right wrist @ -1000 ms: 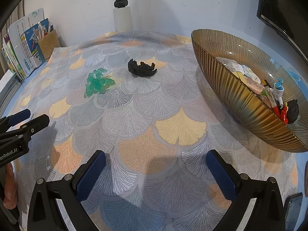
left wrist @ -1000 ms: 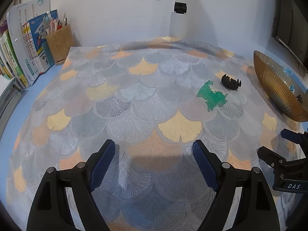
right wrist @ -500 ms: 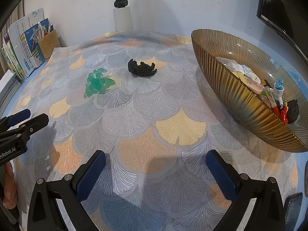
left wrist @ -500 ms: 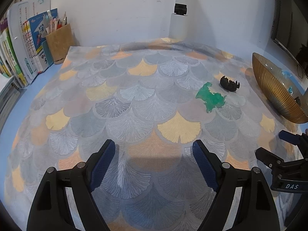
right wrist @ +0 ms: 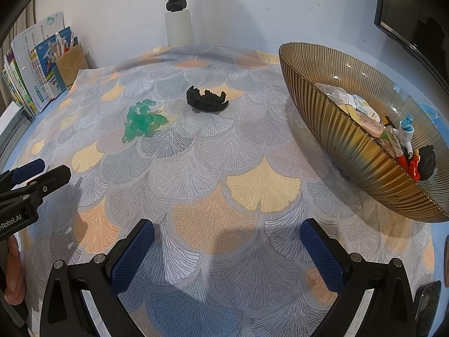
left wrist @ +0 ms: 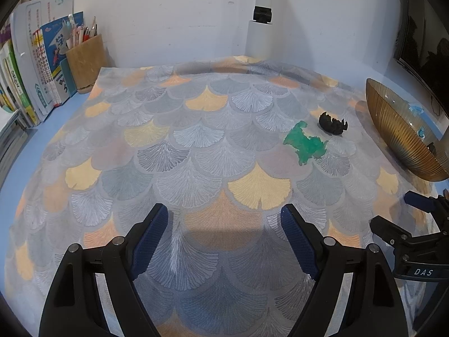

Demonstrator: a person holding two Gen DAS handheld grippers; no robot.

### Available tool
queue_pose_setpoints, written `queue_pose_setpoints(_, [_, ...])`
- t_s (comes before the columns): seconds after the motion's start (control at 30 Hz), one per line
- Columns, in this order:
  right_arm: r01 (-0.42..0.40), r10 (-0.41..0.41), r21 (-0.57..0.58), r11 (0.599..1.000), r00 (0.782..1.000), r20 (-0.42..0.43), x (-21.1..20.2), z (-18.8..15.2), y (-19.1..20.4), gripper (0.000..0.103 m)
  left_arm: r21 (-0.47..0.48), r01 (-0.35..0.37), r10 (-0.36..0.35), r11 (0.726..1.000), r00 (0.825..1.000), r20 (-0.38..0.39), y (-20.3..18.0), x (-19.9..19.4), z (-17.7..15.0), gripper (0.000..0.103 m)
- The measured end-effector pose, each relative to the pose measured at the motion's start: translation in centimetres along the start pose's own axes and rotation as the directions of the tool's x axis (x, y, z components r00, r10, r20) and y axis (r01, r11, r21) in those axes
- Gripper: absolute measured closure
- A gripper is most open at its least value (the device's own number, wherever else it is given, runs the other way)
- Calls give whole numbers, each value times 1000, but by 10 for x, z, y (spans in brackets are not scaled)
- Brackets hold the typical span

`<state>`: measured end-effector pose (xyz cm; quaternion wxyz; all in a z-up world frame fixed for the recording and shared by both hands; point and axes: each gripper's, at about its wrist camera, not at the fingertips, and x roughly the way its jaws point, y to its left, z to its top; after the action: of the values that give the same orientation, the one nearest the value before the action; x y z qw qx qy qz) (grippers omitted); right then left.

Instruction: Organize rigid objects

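Observation:
A green translucent toy figure (left wrist: 305, 145) (right wrist: 142, 120) and a black toy figure (left wrist: 332, 123) (right wrist: 206, 100) lie on the fan-patterned cloth, close together. A ribbed amber glass bowl (right wrist: 331, 129) (left wrist: 398, 134) stands to their right and holds several small items, among them a blue-and-white toy and a red-and-black figure. My left gripper (left wrist: 224, 224) is open and empty, hovering over the near cloth, well short of the toys. My right gripper (right wrist: 227, 238) is open and empty, near the front edge, left of the bowl.
Books (left wrist: 25, 78) and a brown pen holder (left wrist: 85, 61) stand at the far left by the wall. A white post with a black clamp (right wrist: 176, 14) stands at the back. A dark monitor (right wrist: 415, 22) hangs at the far right.
The left gripper has drifted slightly back and left, so the toys and bowl sit a little farther away in its view. The right gripper has not moved.

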<state>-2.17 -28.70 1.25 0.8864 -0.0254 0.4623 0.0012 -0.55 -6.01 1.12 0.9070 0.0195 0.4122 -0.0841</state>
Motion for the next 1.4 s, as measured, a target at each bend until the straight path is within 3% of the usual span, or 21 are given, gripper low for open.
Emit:
queue_pose_setpoints(0.7, [0,0,1,1000,1000,1,0,0,0,0,-8,4,-4,1000,1000,4,2,0,0,22])
queue_pose_setpoints(0.97, [0,0,1,1000,1000,1,0,0,0,0,11,-34,34,999,999,-26,-2,5,1,22])
queue_pose_setpoints(1.07, [1,-1,4,1000,1000,0,-1,-1,0,0,15,7,-7,1000,999,-43,-5,6,6,22])
queue_pose_setpoints(1.13, [-5,5,-2,1000,999,-45,-4,-3,0,0,28,53,-53,998,998,-30,-13,3,15,22])
queue_pose_setpoints(1.27, [-42,41,-6,999,991,-126,-5,1,0,0,134,103,-99,986,994,-34,-44,7,42,22])
queue_pose_setpoints(1.33, [-165,172,68,984,979,-113,-10,7,-7,0,170,132,-124,977,991,-56,-57,19,55,22])
queue_pose_setpoints(1.4, [-240,252,143,960,965,-77,-13,14,-17,0,166,170,-158,971,984,-82,-63,35,66,26])
